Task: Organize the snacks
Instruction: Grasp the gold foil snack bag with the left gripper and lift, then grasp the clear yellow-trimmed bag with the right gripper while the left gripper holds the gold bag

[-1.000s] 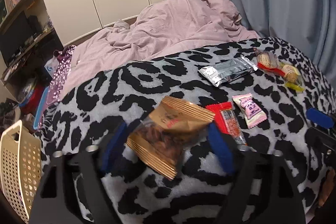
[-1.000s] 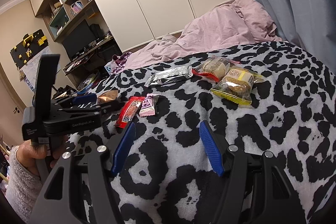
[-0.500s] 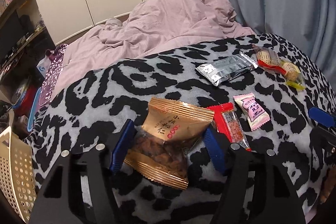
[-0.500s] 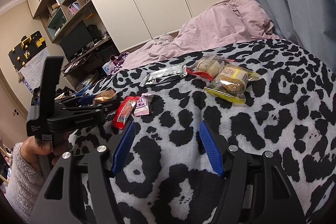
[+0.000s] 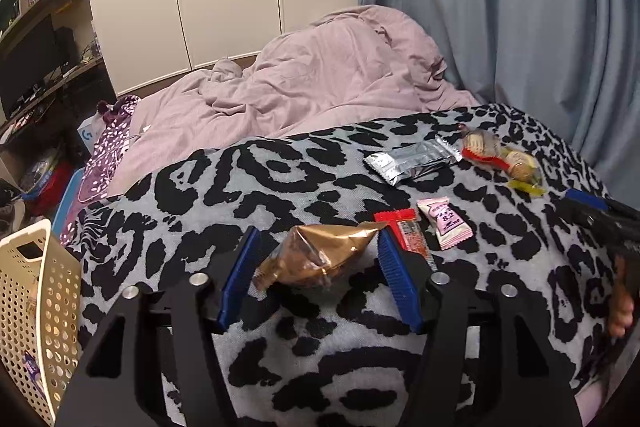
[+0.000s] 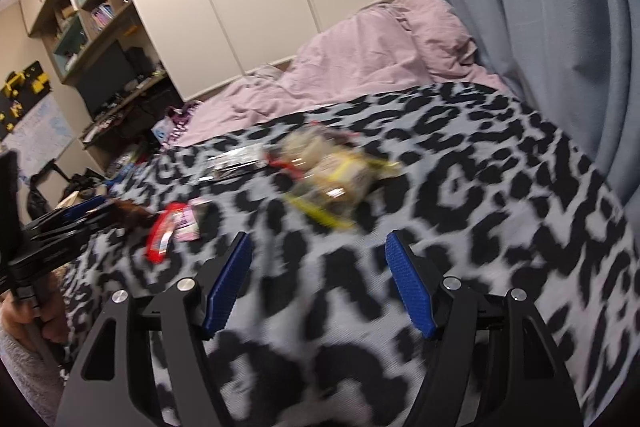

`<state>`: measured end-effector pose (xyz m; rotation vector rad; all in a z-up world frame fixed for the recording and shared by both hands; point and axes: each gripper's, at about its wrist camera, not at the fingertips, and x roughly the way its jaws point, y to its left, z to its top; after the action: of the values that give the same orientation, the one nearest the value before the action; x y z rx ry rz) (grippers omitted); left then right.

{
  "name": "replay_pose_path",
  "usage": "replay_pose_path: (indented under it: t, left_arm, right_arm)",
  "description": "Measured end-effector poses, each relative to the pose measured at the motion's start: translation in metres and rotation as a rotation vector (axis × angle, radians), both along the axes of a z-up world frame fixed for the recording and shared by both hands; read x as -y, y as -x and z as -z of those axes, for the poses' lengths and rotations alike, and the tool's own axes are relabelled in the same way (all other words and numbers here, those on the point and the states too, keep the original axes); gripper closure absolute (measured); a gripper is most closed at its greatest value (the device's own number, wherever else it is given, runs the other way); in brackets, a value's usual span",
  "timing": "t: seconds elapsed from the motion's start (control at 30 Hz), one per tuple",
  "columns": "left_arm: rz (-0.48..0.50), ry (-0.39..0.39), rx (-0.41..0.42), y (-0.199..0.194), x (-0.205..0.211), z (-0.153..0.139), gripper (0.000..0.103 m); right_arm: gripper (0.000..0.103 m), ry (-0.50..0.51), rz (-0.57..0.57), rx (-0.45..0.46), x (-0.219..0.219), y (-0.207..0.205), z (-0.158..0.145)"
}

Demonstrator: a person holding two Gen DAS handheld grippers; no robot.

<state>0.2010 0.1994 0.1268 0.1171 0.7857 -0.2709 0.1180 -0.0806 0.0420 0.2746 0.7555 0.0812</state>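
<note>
Leopard blanket (image 5: 280, 179): left claw (image 5: 316, 267) straddles brown snack bag (image 5: 320, 259).

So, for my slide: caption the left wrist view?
Left gripper straddles a brown snack bag on the leopard-print blanket.

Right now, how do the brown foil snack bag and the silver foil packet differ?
The brown foil snack bag sits crumpled between the left gripper jaws; the silver foil packet lies flat, untouched, farther back on the leopard-print blanket. Brown is puffy, silver long and slim. Both are sealed.
</note>
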Motion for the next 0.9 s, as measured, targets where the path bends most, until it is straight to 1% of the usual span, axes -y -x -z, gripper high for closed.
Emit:
replay_pose_path:
  t: [0.13, 0.23, 0.27, 0.3, 0.33, 0.37, 0.43, 0.57, 0.6, 0.67, 0.7, 0.73, 0.8, 0.9]
  left_arm:
    - [-0.003, 0.005, -0.007, -0.003, 0.000, 0.004, 0.042]
    - [-0.001, -0.004, -0.016, -0.006, 0.001, 0.008, 0.040]
    - [-0.001, -0.007, -0.019, -0.007, 0.002, 0.010, 0.038]
    - [-0.003, -0.013, -0.023, -0.009, 0.002, 0.011, 0.029]
    - [-0.004, -0.018, -0.024, -0.011, 0.002, 0.012, 0.023]
    - [-0.005, -0.027, -0.025, -0.012, 0.002, 0.014, 0.016]
    - [-0.003, -0.041, -0.033, -0.016, 0.003, 0.017, 0.016]
    - [-0.004, -0.061, -0.062, -0.024, 0.006, 0.025, 0.016]
    - [-0.004, -0.061, -0.068, -0.025, 0.007, 0.026, 0.016]
    - [-0.003, -0.054, -0.083, -0.028, 0.008, 0.030, 0.023]
    - [0.000, -0.048, -0.090, -0.029, 0.009, 0.031, 0.031]
    - [-0.001, -0.042, -0.093, -0.029, 0.009, 0.031, 0.033]
    - [-0.006, -0.036, -0.087, -0.029, 0.009, 0.031, 0.038]
    - [-0.003, -0.022, -0.077, -0.026, 0.009, 0.028, 0.043]
  right_arm:
    - [0.033, -0.015, -0.025, -0.059, 0.008, -0.026, 0.002]
    - [0.033, 0.008, -0.041, -0.092, 0.003, -0.048, 0.006]
    - [0.033, 0.021, -0.034, -0.103, 0.001, -0.055, 0.008]
    - [0.033, 0.029, -0.028, -0.108, -0.001, -0.060, 0.009]
    - [0.033, 0.040, -0.024, -0.110, -0.003, -0.066, 0.010]
    - [0.030, 0.048, -0.019, -0.109, -0.005, -0.069, 0.010]
    - [0.029, 0.057, -0.011, -0.111, -0.007, -0.076, 0.011]
    - [0.029, 0.119, -0.001, -0.120, -0.013, -0.088, 0.012]
    - [0.029, 0.129, -0.003, -0.123, -0.014, -0.090, 0.012]
    - [0.029, 0.149, -0.011, -0.127, -0.014, -0.092, 0.013]
    - [0.032, 0.163, -0.013, -0.129, -0.015, -0.092, 0.013]
    - [0.034, 0.174, -0.012, -0.130, -0.014, -0.093, 0.013]
    - [0.048, 0.196, -0.010, -0.129, -0.013, -0.092, 0.012]
    - [0.057, 0.198, -0.010, -0.123, -0.010, -0.088, 0.011]
